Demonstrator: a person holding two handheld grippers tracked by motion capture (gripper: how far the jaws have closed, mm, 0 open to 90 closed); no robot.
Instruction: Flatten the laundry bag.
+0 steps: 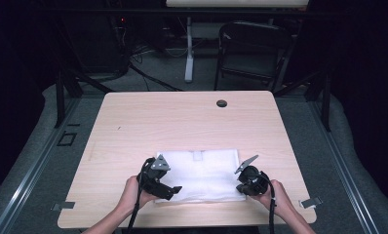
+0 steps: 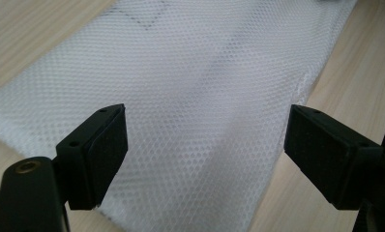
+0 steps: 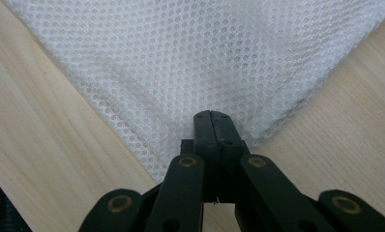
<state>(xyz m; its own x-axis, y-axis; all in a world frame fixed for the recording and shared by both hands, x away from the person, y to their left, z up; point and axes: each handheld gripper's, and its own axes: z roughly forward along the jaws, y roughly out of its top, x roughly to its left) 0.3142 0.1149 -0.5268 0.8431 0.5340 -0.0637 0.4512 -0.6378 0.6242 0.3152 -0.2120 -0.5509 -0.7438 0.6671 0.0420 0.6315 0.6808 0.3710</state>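
Note:
A white mesh bag (image 1: 202,173) lies flat on the wooden table (image 1: 182,122), near its front edge. My left gripper (image 1: 174,189) hovers over the bag's near left corner with its jaws wide open; the mesh (image 2: 200,111) spreads between and beyond them, and nothing is held. My right gripper (image 1: 241,187) is at the bag's near right corner. In the right gripper view its jaws are pressed together on the corner of the mesh bag (image 3: 200,67), whose tip disappears between the pads (image 3: 214,126).
A round dark grommet (image 1: 222,103) sits near the table's far edge. A folding chair (image 1: 253,48) and a white desk leg (image 1: 189,48) stand beyond the table. Bare wood surrounds the bag on the far, left and right sides.

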